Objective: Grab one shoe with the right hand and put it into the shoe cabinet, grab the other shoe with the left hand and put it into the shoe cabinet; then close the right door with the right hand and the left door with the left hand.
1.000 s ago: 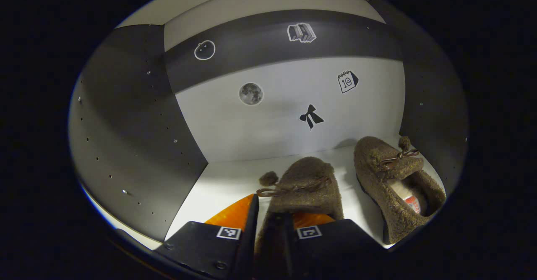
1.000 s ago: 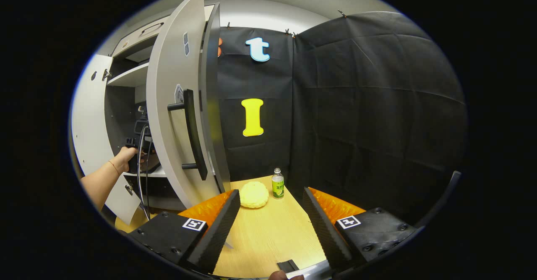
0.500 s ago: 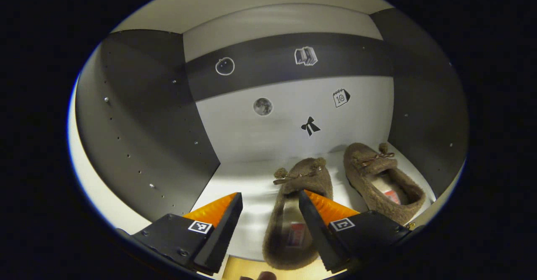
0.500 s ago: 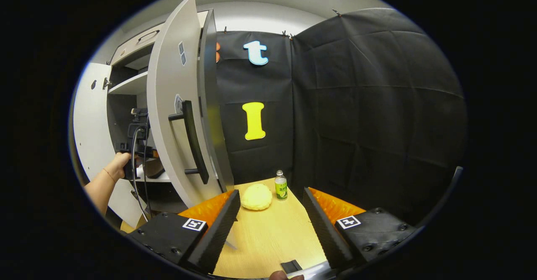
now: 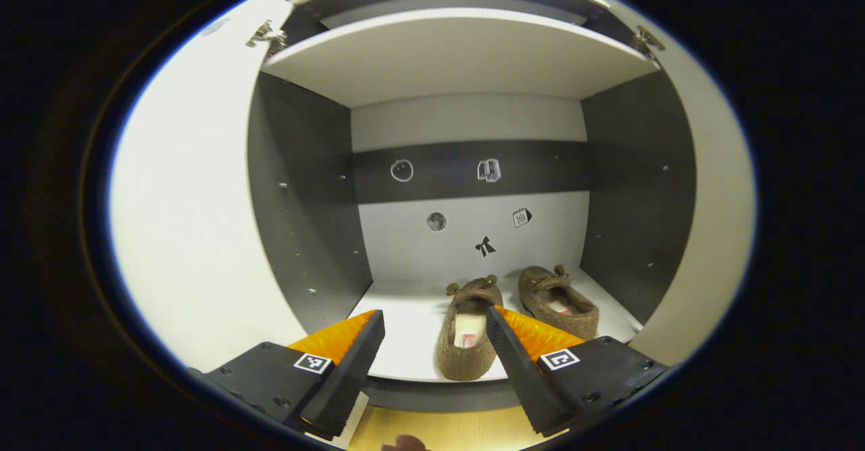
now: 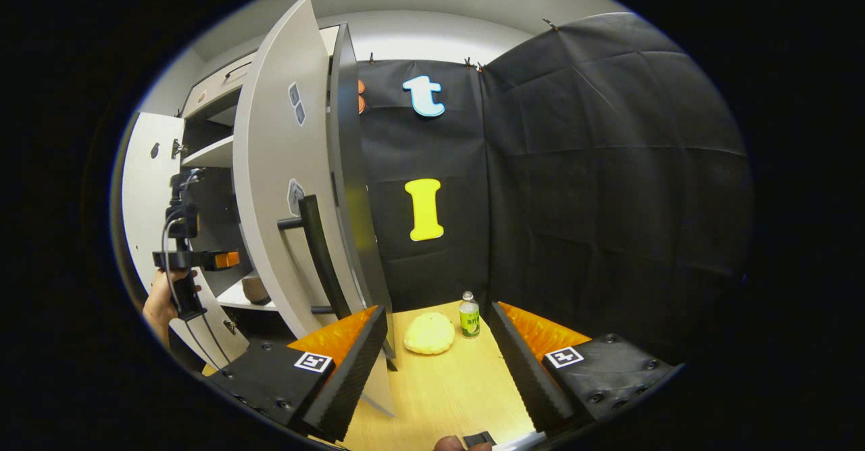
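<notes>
Two brown fuzzy shoes lie side by side on the cabinet's white lower shelf (image 5: 405,316), toes toward the back wall: one shoe (image 5: 467,333) near the front edge, the other shoe (image 5: 558,301) to its right. My left gripper (image 5: 432,322) is open with nothing in it, out in front of the shelf. In the right gripper view, a hand (image 6: 159,302) holds this left gripper (image 6: 196,259) before the open cabinet. My right gripper (image 6: 439,314) is open over the wooden table (image 6: 446,397), just right of the right door (image 6: 270,187) and its black handle (image 6: 323,262).
Both doors stand wide open: the white left door (image 5: 189,234) and the right door (image 5: 706,262) flank the opening. An upper shelf (image 5: 453,52) spans the top. A yellow lump (image 6: 430,334) and a green bottle (image 6: 469,316) stand on the table by the black cloth wall.
My left gripper let go of the shoe, opened, and pulled back out of the cabinet, leaving both shoes on the shelf. My right gripper edged closer to the right door.
</notes>
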A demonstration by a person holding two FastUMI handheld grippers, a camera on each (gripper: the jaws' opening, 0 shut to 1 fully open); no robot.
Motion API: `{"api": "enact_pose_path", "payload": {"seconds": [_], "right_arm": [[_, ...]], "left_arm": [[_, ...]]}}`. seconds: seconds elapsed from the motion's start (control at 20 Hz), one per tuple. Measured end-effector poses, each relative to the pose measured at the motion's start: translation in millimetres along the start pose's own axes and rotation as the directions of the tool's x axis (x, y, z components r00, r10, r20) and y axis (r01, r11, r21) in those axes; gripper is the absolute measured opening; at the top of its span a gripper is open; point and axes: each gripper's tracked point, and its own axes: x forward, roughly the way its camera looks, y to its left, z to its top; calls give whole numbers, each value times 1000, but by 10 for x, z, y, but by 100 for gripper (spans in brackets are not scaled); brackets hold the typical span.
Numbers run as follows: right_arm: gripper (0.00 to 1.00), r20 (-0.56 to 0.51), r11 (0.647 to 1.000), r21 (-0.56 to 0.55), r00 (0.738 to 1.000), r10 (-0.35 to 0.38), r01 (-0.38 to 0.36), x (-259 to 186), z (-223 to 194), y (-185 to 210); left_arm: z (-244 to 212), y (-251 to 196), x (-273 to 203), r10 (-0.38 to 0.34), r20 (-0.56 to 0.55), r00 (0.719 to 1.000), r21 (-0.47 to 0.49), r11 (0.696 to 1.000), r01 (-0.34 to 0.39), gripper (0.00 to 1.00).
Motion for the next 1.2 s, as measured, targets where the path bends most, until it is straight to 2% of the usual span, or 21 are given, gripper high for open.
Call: {"api": "enact_pose_path", "payload": {"seconds": [0.15,0.3,0.35,0.4,0.45,0.55,0.75,0.9,1.05,1.2], "right_arm": [[99,12,1000,0,1000,28,-28,167,67,83],[98,24,998,-2,997,67,-67,285,133,206],[99,30,997,-3,997,71,-71,322,156,237],[98,35,997,-6,997,74,-74,350,177,258],[98,40,997,-8,996,77,-77,378,190,285],[98,49,998,-20,997,64,-63,398,208,274],[100,61,998,-27,996,64,-63,362,212,326],[98,66,996,-55,995,74,-71,356,206,408],[98,45,992,-41,992,121,-120,262,140,715],[98,52,990,-38,989,139,-137,245,101,962]], "left_arm": [[87,94,-559,-2,66,998,-31,1000,4,96],[65,224,-1048,0,83,997,-62,998,5,96],[77,286,-1181,11,89,996,-63,998,-5,99],[84,366,-1311,22,97,995,-63,998,-16,96],[93,432,-1421,31,104,994,-65,998,-24,99],[109,544,-1656,44,114,993,-71,997,-36,96],[98,791,-1912,78,124,989,-42,996,-73,96],[124,867,-2021,87,116,989,-60,995,-81,96],[262,958,-2138,109,142,984,-72,992,-99,96],[283,988,-2266,103,155,982,-74,993,-93,96]]}}
